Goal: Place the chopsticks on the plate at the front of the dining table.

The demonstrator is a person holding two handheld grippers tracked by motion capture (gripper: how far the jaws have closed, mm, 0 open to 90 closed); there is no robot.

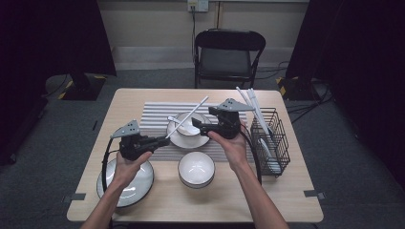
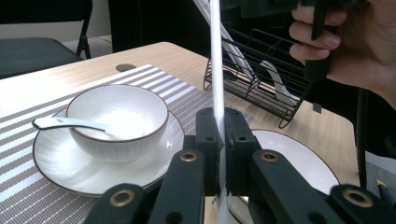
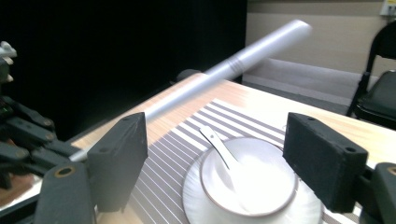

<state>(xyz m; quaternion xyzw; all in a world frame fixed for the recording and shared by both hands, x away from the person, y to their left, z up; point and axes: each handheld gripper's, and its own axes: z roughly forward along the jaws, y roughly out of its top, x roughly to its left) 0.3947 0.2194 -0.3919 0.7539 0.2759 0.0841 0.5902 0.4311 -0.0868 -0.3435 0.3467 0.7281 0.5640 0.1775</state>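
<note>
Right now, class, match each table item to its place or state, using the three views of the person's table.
1. long white chopstick
2. white ceramic spoon
3. black wire basket
4. right gripper

a. open jaws
b. clamped in the left gripper
c. lying in the bowl on the saucer
d. at the table's right side

Pairs: 1-b, 2-c, 3-d, 4-a

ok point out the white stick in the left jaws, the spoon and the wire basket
white stick (image 1: 187, 117), high view, middle of its shaft above the bowl
spoon (image 2: 63, 123), left gripper view, on its handle over the bowl rim
wire basket (image 1: 279, 138), high view, on its right side wall
</note>
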